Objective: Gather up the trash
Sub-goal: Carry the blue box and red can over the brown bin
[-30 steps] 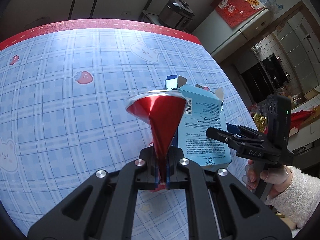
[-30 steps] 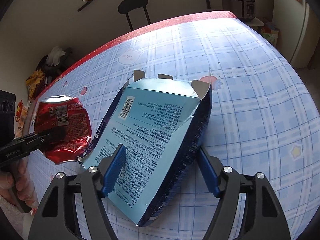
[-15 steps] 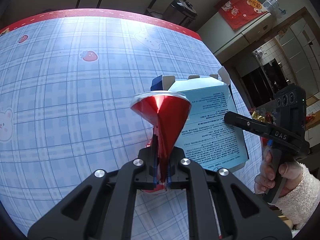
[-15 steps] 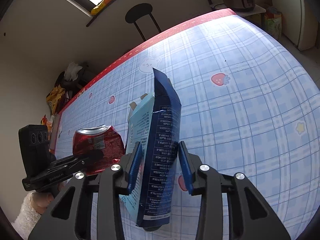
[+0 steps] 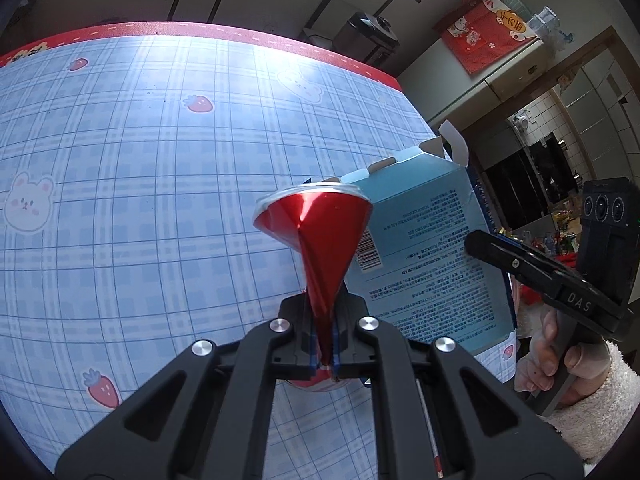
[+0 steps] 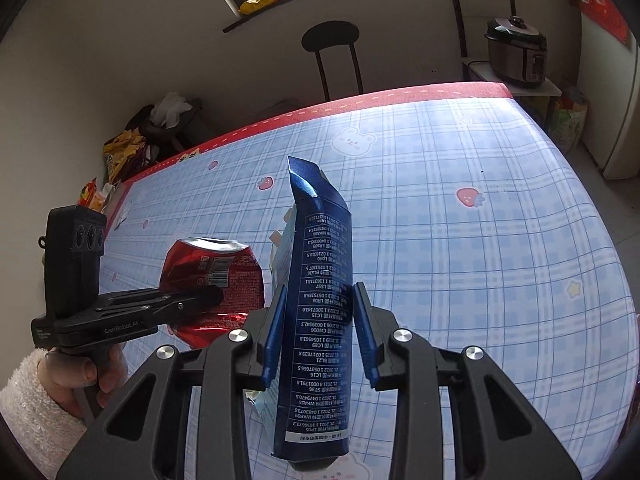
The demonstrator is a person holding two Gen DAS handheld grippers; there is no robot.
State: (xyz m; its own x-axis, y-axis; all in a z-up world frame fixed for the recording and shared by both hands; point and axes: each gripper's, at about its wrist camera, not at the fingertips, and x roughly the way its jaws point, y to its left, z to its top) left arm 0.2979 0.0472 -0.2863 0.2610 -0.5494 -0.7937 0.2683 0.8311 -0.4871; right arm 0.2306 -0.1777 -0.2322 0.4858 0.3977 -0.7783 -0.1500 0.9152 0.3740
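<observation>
Above the blue checked tablecloth (image 5: 120,200), your left gripper (image 5: 325,344) clamped the crushed red can (image 5: 316,236) between its jaws, while your right gripper's (image 6: 320,336) jaws were closing on the blue carton (image 6: 320,320) standing between them.

Your table (image 6: 500,240) lies bare from its red far edge down to the near edge and out to the right edge, so either hand can pass there. What crowds you is your own load: the crushed red can (image 5: 316,240) and the blue carton (image 6: 320,300) hang just beside each other. Beyond the far edge stands a chair (image 6: 332,56); past the far right corner, a cooker (image 6: 516,52).
</observation>
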